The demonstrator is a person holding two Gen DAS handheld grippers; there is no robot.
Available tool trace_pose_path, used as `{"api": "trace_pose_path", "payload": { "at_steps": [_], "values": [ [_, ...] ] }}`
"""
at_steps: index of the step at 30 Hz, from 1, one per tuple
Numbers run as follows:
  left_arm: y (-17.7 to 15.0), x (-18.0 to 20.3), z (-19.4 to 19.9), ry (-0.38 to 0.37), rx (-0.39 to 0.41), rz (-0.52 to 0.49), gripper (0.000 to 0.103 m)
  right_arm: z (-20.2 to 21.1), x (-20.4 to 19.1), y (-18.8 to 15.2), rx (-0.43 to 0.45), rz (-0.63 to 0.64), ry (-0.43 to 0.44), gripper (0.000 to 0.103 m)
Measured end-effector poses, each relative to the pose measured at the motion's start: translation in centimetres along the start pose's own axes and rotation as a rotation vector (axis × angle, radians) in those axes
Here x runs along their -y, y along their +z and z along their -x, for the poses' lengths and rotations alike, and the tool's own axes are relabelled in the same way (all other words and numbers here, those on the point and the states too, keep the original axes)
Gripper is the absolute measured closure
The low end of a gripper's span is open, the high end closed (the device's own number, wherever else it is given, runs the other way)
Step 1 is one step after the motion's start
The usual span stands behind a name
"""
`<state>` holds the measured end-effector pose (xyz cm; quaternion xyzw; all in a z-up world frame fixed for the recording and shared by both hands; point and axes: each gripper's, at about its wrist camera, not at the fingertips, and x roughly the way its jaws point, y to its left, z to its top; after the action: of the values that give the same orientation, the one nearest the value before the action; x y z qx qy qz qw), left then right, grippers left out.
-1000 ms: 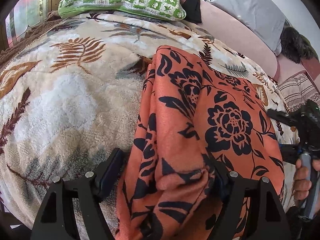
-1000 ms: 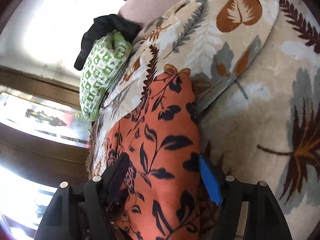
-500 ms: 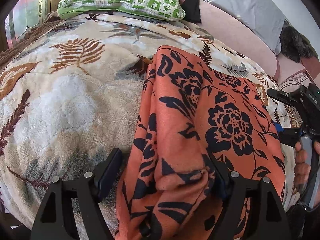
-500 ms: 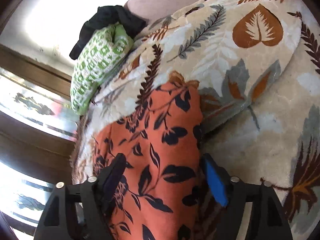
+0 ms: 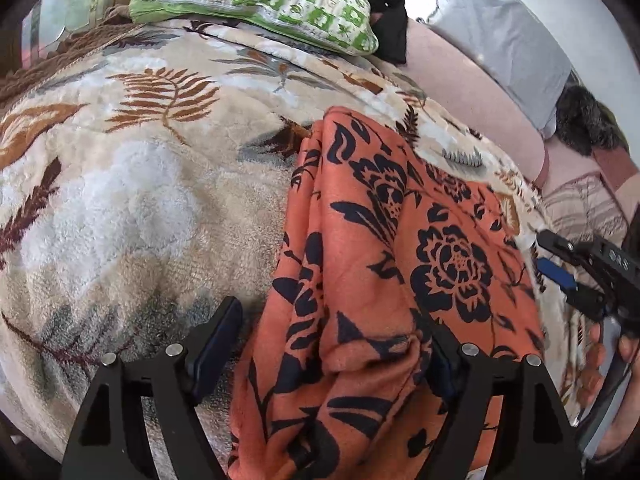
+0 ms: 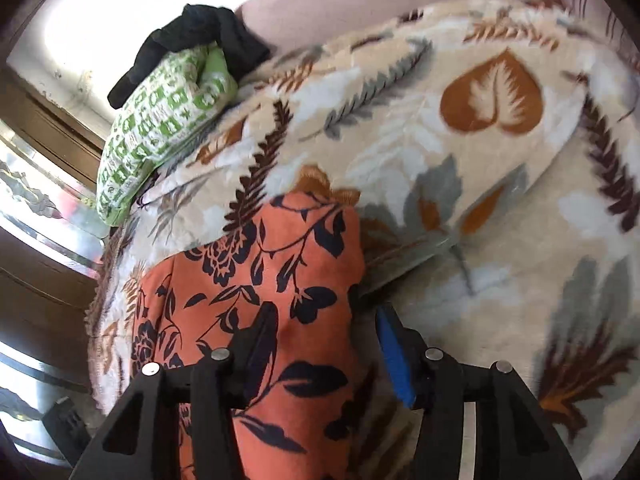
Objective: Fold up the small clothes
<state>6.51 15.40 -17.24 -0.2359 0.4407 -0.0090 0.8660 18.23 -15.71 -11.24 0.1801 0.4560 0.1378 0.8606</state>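
both grippers sit at the near end of the orange floral garment (image 5: 400, 264), and neither looks pressed together. left gripper (image 5: 332, 340) stands spread wide, its left finger resting on bare blanket well clear of the cloth and its right finger mostly hidden behind a bunched fold, so the garment fills the gap without being visibly pinched. right gripper (image 6: 324, 344) is also spread, the cloth's right edge lying between its dark finger and its blue-padded one, the blue pad just beside the fabric rather than on it.

the garment lies straight ahead of both grippers, stretched away from them in a long, already narrowed strip with a raised ridge along its left side. it looks light, soft and limp, a slightly fuzzy knit that should drape and bunch rather than hold a crease, and is likely to cling to the plush surface under it. a sound hold would be at the two near corners or the doubled edge, taking all layers so none slides out when lifted.

beneath it spreads the leaf-print blanket (image 5: 140, 208) on the bed. far ahead of the left gripper lies a green checked pillow (image 5: 256, 0) with a black cloth (image 5: 388, 28) beside it, and a pink cushion (image 5: 472, 92) to the right.
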Motion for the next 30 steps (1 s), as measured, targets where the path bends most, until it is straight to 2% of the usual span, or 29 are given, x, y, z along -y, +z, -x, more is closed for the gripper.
{"api": "trace_pose_path", "payload": {
  "at_steps": [2, 5, 6, 8, 9, 11, 13, 16, 18, 20, 21, 23, 25, 27, 29, 30],
  "values": [
    [0.2, -0.5, 2.1, -0.049, 0.047, 0.041, 0.022, 2.4, -0.7, -1.2, 0.022, 0.026, 0.084, 0.048],
    [0.0, -0.9, 5.1, -0.085, 0.109, 0.052, 0.022, 3.8, -2.4, -3.3, -0.027, 0.04, 0.22, 0.043],
    [-0.3, -1.0, 5.2, -0.063, 0.087, 0.048, 0.022, 3.6, -2.9, -4.3, -0.053, 0.034, 0.261, 0.04],
    [-1.8, -1.6, 3.1, 0.062, -0.047, 0.023, 0.036, 2.5, -3.3, -5.9, -0.102, 0.038, 0.312, 0.037],
    [-2.6, -2.4, 2.0, 0.067, -0.09, 0.042, 0.039, 1.2, -3.4, -6.8, -0.136, 0.047, 0.307, 0.035],
    [-2.4, -2.4, 2.7, 0.063, -0.075, 0.042, 0.043, -0.9, -3.0, -8.1, -0.212, 0.037, 0.268, 0.032],
    [-2.2, -2.3, 3.3, 0.065, -0.082, 0.055, 0.046, -0.6, -3.0, -8.3, -0.182, 0.049, 0.28, 0.032],
    [-1.8, -1.4, 4.6, 0.042, -0.064, 0.036, 0.047, -0.7, -2.7, -8.0, -0.203, 0.041, 0.29, 0.032],
    [-0.3, -0.7, 6.0, 0.018, -0.006, 0.0, 0.045, -1.1, -2.4, -7.8, -0.206, 0.038, 0.303, 0.032],
    [2.3, 0.4, 6.0, 0.002, 0.017, -0.041, 0.043, -1.2, -2.2, -7.9, -0.202, 0.037, 0.311, 0.032],
    [3.8, 0.6, 5.2, -0.003, 0.004, -0.046, 0.043, -1.1, -2.2, -7.9, -0.198, 0.04, 0.312, 0.032],
    [6.4, 0.3, 2.0, -0.049, -0.084, -0.015, 0.045, -0.9, -2.2, -8.1, -0.196, 0.047, 0.315, 0.031],
    [7.4, -0.3, -1.5, -0.015, -0.18, -0.01, 0.071, -0.8, -2.2, -8.1, -0.198, 0.049, 0.322, 0.03],
    [7.0, -1.7, -4.2, -0.077, -0.27, 0.047, 0.07, -0.7, -1.8, -8.1, -0.201, 0.038, 0.344, 0.03],
    [6.9, -3.0, -4.4, -0.142, -0.28, 0.101, 0.07, -0.8, -1.3, -8.1, -0.203, 0.021, 0.366, 0.03],
    [7.0, -3.1, -4.1, -0.146, -0.278, 0.102, 0.07, -0.8, -1.2, -8.1, -0.204, 0.014, 0.377, 0.03]
  ]
}}
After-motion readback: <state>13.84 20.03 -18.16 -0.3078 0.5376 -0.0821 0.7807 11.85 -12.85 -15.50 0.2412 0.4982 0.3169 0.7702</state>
